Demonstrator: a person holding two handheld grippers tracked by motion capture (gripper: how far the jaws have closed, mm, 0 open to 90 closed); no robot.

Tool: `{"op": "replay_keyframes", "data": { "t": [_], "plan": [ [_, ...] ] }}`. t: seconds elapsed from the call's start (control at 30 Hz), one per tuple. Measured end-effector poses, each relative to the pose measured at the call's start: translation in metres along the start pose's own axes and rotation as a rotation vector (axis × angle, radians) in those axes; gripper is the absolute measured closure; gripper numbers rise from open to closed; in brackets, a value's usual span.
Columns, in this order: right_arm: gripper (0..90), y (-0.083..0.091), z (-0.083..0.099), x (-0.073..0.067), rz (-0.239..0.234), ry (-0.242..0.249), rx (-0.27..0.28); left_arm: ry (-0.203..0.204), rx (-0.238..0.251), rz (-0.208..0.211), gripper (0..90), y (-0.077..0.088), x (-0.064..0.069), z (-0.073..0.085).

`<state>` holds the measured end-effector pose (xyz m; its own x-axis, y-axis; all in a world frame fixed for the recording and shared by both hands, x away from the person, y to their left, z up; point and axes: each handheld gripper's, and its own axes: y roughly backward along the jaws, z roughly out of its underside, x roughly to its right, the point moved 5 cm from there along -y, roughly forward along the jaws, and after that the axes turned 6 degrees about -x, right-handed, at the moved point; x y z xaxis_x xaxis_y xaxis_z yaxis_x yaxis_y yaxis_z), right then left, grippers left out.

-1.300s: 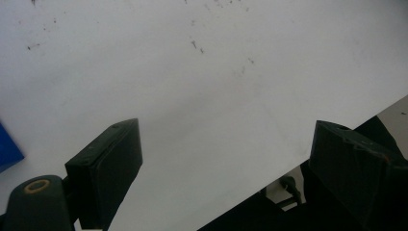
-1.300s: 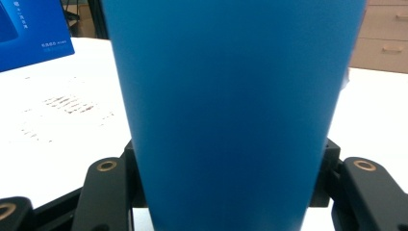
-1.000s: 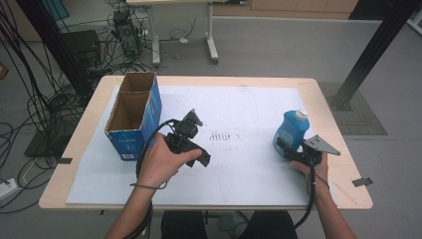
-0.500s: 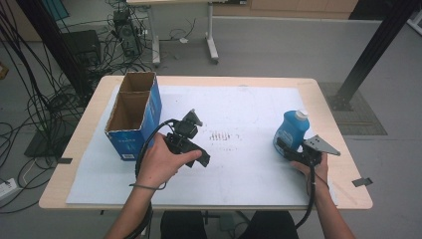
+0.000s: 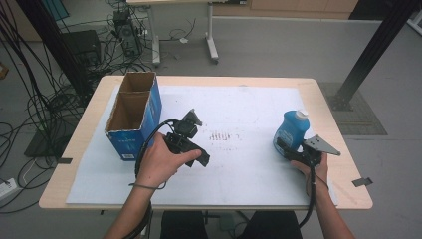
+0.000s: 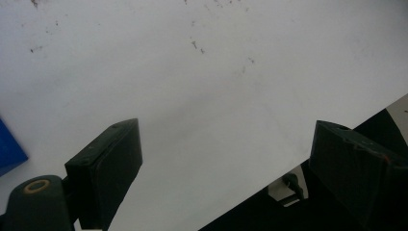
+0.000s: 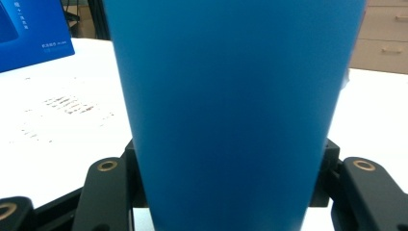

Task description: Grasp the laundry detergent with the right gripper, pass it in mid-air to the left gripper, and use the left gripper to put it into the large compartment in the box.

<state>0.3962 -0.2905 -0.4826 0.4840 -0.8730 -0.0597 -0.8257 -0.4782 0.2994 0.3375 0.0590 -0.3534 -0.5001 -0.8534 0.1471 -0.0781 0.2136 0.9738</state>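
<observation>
A blue bottle (image 5: 289, 130) with a white cap stands upright at the right of the white sheet (image 5: 239, 104). My right gripper (image 5: 287, 148) is shut on its lower body, and in the right gripper view the bottle (image 7: 231, 96) sits squarely between the jaws. My left gripper (image 5: 198, 154) is held just above the sheet left of centre. It is open, and in the left gripper view its fingers (image 6: 113, 163) stand wide apart over bare paper with nothing between them.
An open-topped blue cardboard box (image 5: 132, 117) with two compartments stands at the left of the table (image 5: 343, 196); the box (image 7: 33, 33) also appears in the right gripper view. Faint dark marks (image 5: 221, 136) dot the sheet's middle. Cables and desk legs lie on the floor beyond.
</observation>
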Motion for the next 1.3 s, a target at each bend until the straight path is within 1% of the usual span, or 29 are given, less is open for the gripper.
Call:
{"op": "replay_keyframes", "data": {
  "t": [0.23, 0.27, 0.4, 0.5, 0.53, 0.6, 0.7, 0.73, 0.77, 0.83, 0.9, 0.93, 1.03, 1.1, 1.17, 1.3],
  "plan": [
    [39.9, 0.0, 0.0, 0.0, -0.001, 0.0, 0.0, -0.012, 0.002, 0.002, 11.6, 0.002, 0.0, -0.004],
    [39.9, 0.0, -0.001, 0.001, 0.001, 0.01, 0.007, -0.013, 0.003, 0.003, 11.6, 0.002, 0.001, -0.005],
    [40.0, 0.0, -0.001, 0.001, 0.001, 0.008, 0.006, -0.017, 0.002, 0.005, 11.6, 0.003, 0.0, -0.006],
    [40.2, 0.0, -0.001, 0.001, 0.0, 0.014, 0.008, -0.028, 0.006, 0.006, 11.6, 0.007, 0.0, -0.007],
    [40.2, 0.0, 0.0, 0.0, -0.006, -0.003, -0.001, -0.031, 0.008, 0.006, 11.6, 0.008, 0.0, -0.008],
    [40.2, 0.0, -0.001, 0.0, -0.008, -0.005, -0.002, -0.032, 0.009, 0.007, 11.6, 0.009, 0.0, -0.008],
    [40.4, 0.0, -0.001, 0.002, -0.021, -0.005, -0.001, -0.05, 0.009, 0.012, 11.6, 0.011, 0.001, -0.011],
    [40.4, 0.0, -0.001, 0.002, -0.021, -0.005, -0.001, -0.05, 0.009, 0.012, 11.6, 0.011, 0.001, -0.011],
    [40.4, 0.001, -0.001, 0.003, -0.028, -0.012, -0.003, -0.062, 0.005, 0.016, 11.6, 0.011, 0.002, -0.012],
    [40.5, 0.001, -0.001, 0.002, -0.033, -0.012, -0.006, -0.073, 0.003, 0.013, 11.6, 0.012, 0.003, -0.012],
    [40.5, 0.001, -0.002, 0.002, -0.04, -0.015, -0.007, -0.074, 0.003, 0.013, 11.6, 0.012, 0.003, -0.013],
    [40.5, 0.002, -0.002, 0.0, -0.054, -0.015, -0.014, -0.079, 0.003, 0.013, 11.7, 0.013, 0.003, -0.014],
    [40.5, 0.003, -0.003, -0.002, -0.072, -0.012, -0.023, -0.09, 0.001, 0.015, 11.6, 0.014, 0.002, -0.015],
    [40.5, 0.003, -0.004, -0.003, -0.075, -0.01, -0.025, -0.092, 0.003, 0.015, 11.6, 0.014, 0.002, -0.015],
    [40.5, 0.004, -0.005, -0.003, -0.09, -0.008, -0.035, -0.11, 0.004, 0.019, 11.6, 0.015, 0.001, -0.015],
    [40.5, 0.007, -0.008, -0.002, -0.11, 0.001, -0.049, -0.131, 0.003, 0.026, 11.6, 0.017, 0.001, -0.013]
  ]
}}
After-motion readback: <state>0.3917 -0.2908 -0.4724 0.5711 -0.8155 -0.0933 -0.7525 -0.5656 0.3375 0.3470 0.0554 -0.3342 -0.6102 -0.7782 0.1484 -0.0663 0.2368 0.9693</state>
